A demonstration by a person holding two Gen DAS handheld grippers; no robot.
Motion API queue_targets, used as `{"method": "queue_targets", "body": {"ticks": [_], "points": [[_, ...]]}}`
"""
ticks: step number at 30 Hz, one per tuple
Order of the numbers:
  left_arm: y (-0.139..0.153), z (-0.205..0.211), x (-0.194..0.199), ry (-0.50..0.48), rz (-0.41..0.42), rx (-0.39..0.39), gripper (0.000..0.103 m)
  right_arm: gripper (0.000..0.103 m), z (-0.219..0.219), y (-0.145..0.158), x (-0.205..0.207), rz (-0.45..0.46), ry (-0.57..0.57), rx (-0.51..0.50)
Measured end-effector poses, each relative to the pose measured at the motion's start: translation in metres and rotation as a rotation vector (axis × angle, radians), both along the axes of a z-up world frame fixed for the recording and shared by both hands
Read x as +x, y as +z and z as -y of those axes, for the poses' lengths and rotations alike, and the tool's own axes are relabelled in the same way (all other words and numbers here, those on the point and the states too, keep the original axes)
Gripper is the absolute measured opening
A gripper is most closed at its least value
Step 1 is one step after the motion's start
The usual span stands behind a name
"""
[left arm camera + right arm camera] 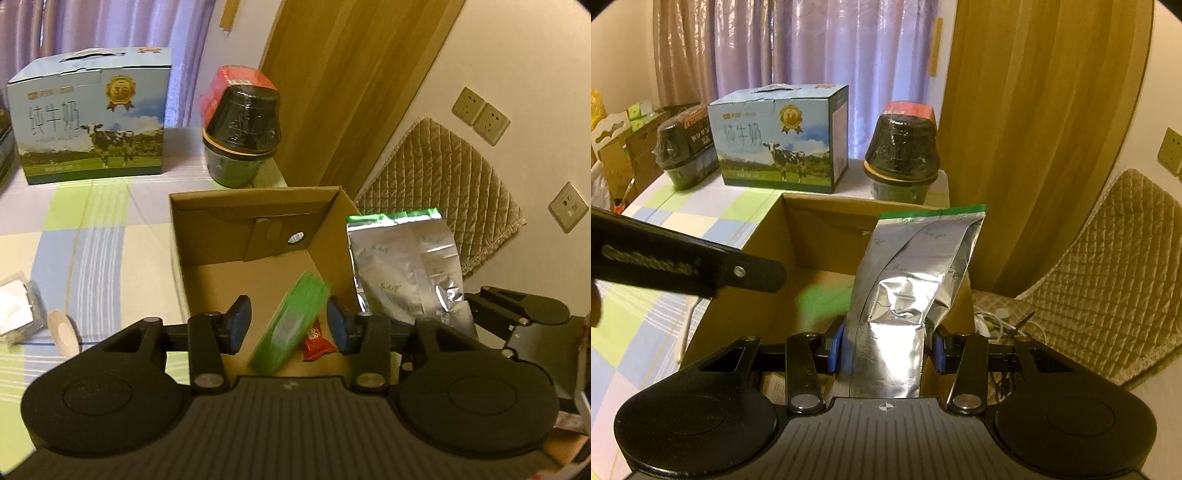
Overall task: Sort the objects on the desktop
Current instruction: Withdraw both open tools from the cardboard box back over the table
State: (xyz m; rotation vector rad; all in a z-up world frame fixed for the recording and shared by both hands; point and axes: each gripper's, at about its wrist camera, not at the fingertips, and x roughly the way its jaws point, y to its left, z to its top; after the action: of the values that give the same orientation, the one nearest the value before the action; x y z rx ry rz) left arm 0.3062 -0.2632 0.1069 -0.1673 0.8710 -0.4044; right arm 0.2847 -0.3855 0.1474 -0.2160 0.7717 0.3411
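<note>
An open cardboard box (255,194) (827,201) stands on the checked tablecloth. My left gripper (289,323) hangs open over it. A motion-blurred green packet (291,321) (820,299) lies slanted between and below its fingers, inside the box. Beside the packet, a small red sachet (316,341) rests on the box floor. My right gripper (886,349) is shut on a silver foil bag (916,266) (402,266) with a green top edge. It holds the bag upright over the box's right side.
A blue milk carton case (92,118) (779,140) and wrapped black bowl stacks (240,125) (901,147) (683,147) stand behind the box. A quilted chair (1108,277) is at the right. A small foil-topped tub (18,310) lies left on the cloth.
</note>
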Motion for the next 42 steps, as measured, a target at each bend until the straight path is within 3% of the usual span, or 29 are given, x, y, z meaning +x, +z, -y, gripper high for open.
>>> {"method": "queue_targets", "body": {"ticks": [12,13,14,16,27,42], "points": [[-0.006,-0.019,-0.015,0.012,-0.013,0.003,0.043,0.042,-0.014,-0.004,0.007,0.016,0.017,-0.009],[-0.007,-0.021,-0.016,0.014,-0.015,0.0,0.043,0.045,-0.015,-0.004,0.007,0.029,0.021,-0.01],[-0.008,-0.023,-0.018,0.016,-0.017,-0.004,0.043,0.059,-0.016,-0.003,0.007,0.041,0.019,-0.017],[-0.008,-0.028,-0.023,0.02,-0.015,-0.014,0.044,0.069,-0.016,-0.001,0.005,0.064,0.009,-0.022],[-0.008,-0.061,-0.053,0.053,-0.022,-0.02,0.049,0.07,-0.029,0.016,-0.02,0.066,0.032,-0.033],[0.003,-0.125,-0.109,0.143,0.003,0.005,0.059,0.088,-0.082,0.045,-0.078,0.103,0.099,-0.02]]}}
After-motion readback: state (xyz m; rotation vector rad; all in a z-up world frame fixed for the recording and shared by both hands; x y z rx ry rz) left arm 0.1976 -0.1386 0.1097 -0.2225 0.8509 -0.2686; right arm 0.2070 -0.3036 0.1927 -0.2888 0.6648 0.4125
